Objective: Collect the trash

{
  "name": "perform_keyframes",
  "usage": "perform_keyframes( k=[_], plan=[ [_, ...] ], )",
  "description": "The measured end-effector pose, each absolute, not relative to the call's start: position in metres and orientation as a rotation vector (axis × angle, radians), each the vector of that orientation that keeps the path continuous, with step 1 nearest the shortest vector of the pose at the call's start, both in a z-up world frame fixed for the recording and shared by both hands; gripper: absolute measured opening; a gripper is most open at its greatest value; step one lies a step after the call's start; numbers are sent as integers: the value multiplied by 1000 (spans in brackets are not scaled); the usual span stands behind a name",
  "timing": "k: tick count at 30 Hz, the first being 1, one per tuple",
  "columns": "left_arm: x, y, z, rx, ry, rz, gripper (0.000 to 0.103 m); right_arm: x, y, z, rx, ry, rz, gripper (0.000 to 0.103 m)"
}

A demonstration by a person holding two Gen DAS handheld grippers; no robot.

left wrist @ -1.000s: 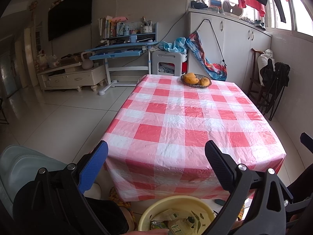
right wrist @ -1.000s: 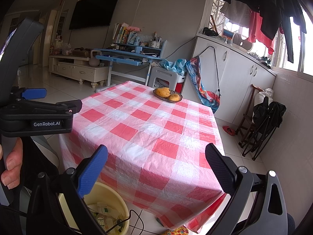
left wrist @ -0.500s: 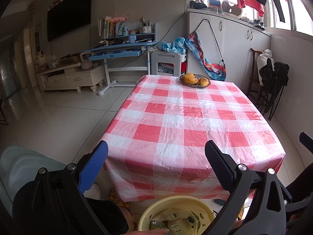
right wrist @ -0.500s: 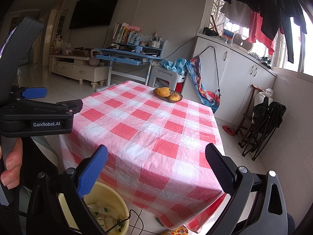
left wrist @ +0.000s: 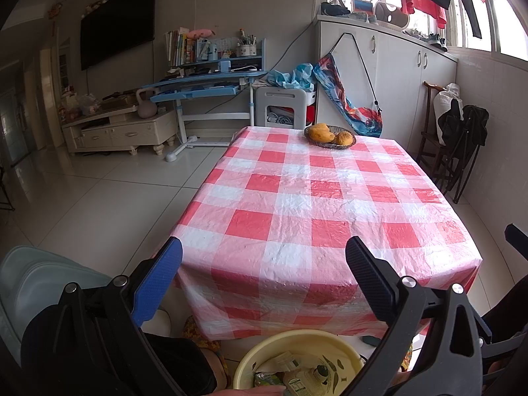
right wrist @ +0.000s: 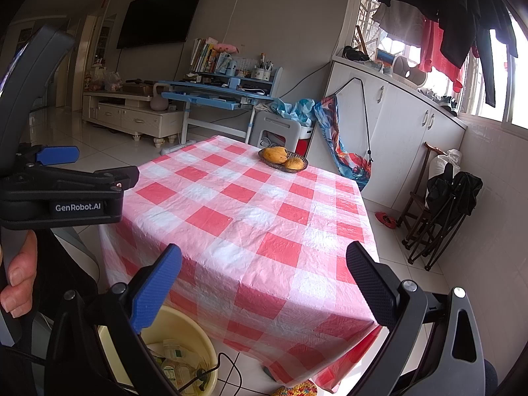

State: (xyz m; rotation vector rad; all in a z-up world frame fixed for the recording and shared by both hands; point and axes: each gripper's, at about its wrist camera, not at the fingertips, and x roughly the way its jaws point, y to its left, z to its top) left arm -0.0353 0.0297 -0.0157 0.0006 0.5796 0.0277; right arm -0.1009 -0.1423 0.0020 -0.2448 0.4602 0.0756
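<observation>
A yellow basin point(left wrist: 297, 359) holding bottles and wrappers sits on the floor below the table's near edge; it also shows in the right wrist view point(right wrist: 178, 353). My left gripper point(left wrist: 264, 264) is open and empty, held above the basin in front of the table. My right gripper point(right wrist: 264, 270) is open and empty, to the right of the left one, over the table's near corner. The left gripper's body point(right wrist: 62, 194) shows at the left of the right wrist view. No loose trash shows on the red-and-white checked tablecloth point(left wrist: 313, 204).
A basket with mangoes point(left wrist: 330, 135) stands at the table's far end, also in the right wrist view point(right wrist: 283, 159). A folded black chair point(left wrist: 462, 145) stands at the right wall. White cabinets point(left wrist: 379, 76), a blue desk point(left wrist: 204, 82) and a stool stand behind. A pale chair point(left wrist: 36, 283) is at near left.
</observation>
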Motion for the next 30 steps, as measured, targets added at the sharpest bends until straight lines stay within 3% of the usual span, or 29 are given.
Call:
perform_keyframes(
  k=[16, 25, 30],
  plan=[
    [-37, 35, -13, 10, 540, 32, 96, -101, -145, 0, -230, 465, 78, 95],
    [-12, 48, -35, -38, 716, 32, 96, -100, -151, -5, -223, 486, 81, 95],
    [-12, 43, -40, 0, 719, 51, 96, -101, -148, -7, -259, 492, 87, 95]
  ],
)
